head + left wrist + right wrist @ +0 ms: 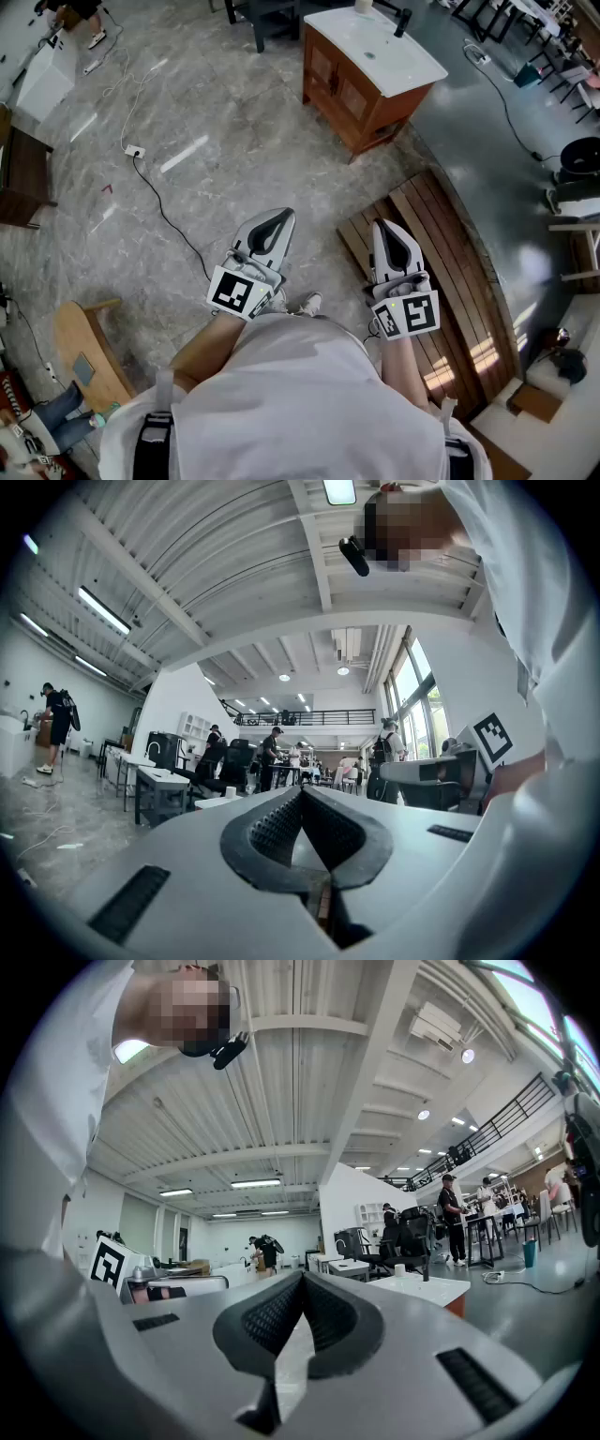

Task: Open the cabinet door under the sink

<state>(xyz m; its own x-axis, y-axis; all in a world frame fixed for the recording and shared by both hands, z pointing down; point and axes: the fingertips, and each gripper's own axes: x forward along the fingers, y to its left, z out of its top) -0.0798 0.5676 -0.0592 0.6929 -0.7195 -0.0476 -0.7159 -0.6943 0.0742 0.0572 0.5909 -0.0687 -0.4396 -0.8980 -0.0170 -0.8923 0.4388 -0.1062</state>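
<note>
The brown wooden sink cabinet (pixel 361 94) with a white basin top (pixel 375 42) stands far ahead on the marble floor, its two panelled doors (pixel 336 80) shut. Both grippers are held close to the person's chest, well short of the cabinet and pointing towards it. My left gripper (pixel 279 217) is shut with nothing in it, its ribbed pads (pixel 272 829) meeting at the tip. My right gripper (pixel 384 227) is also shut and empty. The cabinet's white top and orange-brown side (pixel 457 1309) show low in the right gripper view.
A slatted wooden platform (pixel 441 272) lies under and right of my right gripper. A black cable (pixel 164 211) runs from a floor socket (pixel 135 150) across the floor on the left. A wooden stool (pixel 84 352) stands at lower left. Several people stand among the far tables (pixel 272 757).
</note>
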